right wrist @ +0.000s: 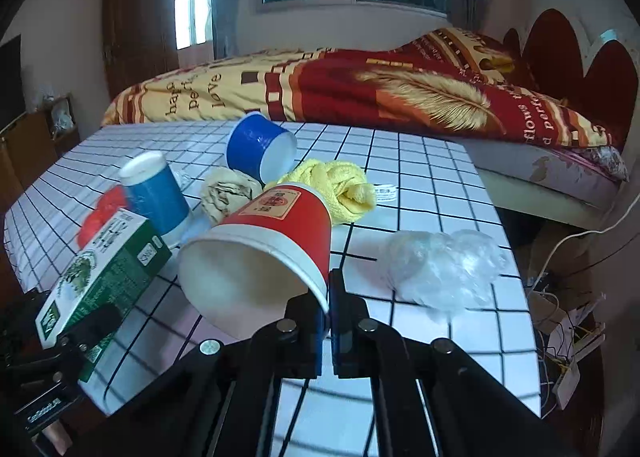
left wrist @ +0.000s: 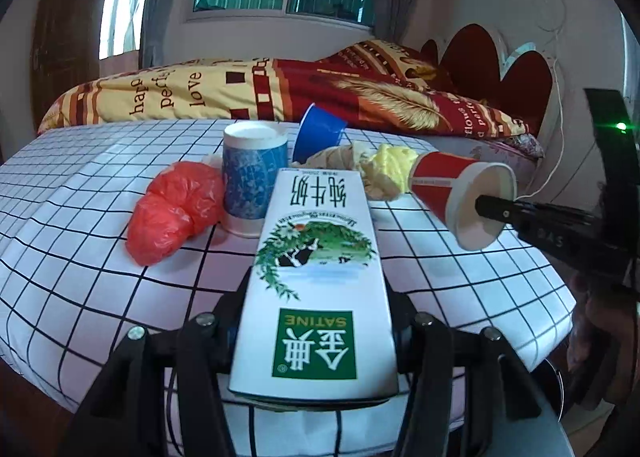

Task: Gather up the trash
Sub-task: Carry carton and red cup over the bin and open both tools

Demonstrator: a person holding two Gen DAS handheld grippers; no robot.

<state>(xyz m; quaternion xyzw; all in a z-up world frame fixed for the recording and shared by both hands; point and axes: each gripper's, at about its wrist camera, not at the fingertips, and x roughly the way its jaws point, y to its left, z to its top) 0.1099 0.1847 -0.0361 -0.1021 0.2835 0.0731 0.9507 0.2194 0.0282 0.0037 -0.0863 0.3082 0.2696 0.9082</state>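
Three paper cups on the checked table (right wrist: 420, 161): blue cup (right wrist: 256, 147) tipped over, patterned cup (left wrist: 254, 181) upright, red cup (right wrist: 276, 225) mid-frame, rim pinched by the right gripper (right wrist: 329, 297). Left gripper (left wrist: 316, 337) clamps one white-green milk carton (left wrist: 316, 277), bottom center.

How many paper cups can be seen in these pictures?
3. The red cup is pinched at its rim by the right gripper. The patterned blue cup stands upside down on the table. The plain blue cup lies tipped behind it. None seems hidden.
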